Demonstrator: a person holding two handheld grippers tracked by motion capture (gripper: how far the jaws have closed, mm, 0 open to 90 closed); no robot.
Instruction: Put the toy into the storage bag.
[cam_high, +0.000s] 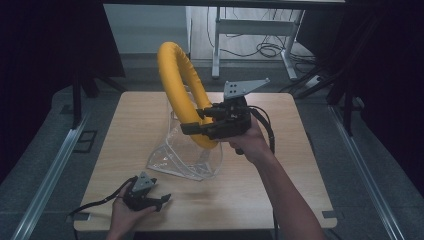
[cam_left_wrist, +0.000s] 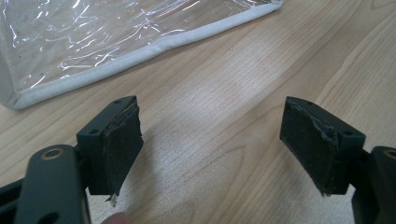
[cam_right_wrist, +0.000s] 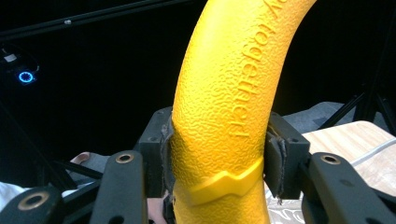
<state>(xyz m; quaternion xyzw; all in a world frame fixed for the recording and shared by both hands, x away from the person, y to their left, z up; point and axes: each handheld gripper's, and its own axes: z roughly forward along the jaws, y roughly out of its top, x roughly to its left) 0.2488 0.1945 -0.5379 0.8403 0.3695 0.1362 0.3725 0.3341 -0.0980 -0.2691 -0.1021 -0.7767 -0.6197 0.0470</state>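
A thick yellow ring with a pebbled skin stands upright above the middle of the wooden table. My right gripper is shut on the ring's lower part; in the right gripper view both pads press the yellow ring from either side. Under the ring lies a clear plastic bag with a white edge. My left gripper rests near the table's front left corner, jaws open with bare wood between them. The bag's white hem lies just beyond the left gripper.
A white desk frame and loose cables stand on the floor behind the table. Metal rails run along both sides of the table. Dark curtains close in left and right.
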